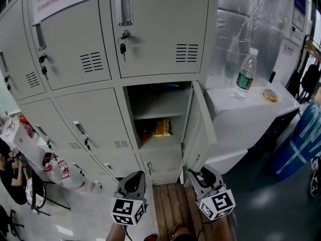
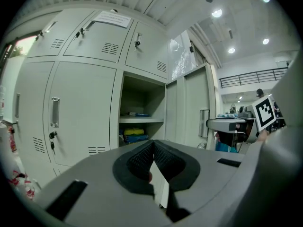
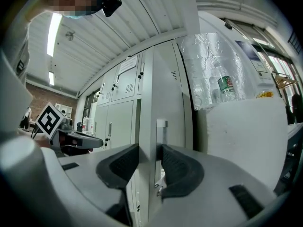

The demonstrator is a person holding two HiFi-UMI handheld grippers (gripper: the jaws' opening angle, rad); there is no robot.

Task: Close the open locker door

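The grey locker door point(image 1: 200, 119) at the bank's lower right stands swung open, nearly square to the cabinet. Behind it the open compartment point(image 1: 158, 109) shows a shelf with a yellow packet point(image 1: 162, 127). My right gripper point(image 1: 193, 173) is at the door's lower free edge. In the right gripper view its pads are shut on the door's edge point(image 3: 147, 103), and the right gripper point(image 3: 149, 148) sits just below the door's handle point(image 3: 161, 131). My left gripper point(image 1: 133, 177) hangs shut and empty before the lockers. The left gripper point(image 2: 153, 143) faces the open compartment point(image 2: 137, 112).
A white counter point(image 1: 251, 104) stands right of the lockers with a water bottle point(image 1: 246, 74) on it. Wooden floor slats point(image 1: 168, 205) lie under my feet. Other locker doors point(image 1: 90, 119) to the left are closed. A chair and clutter sit at far left.
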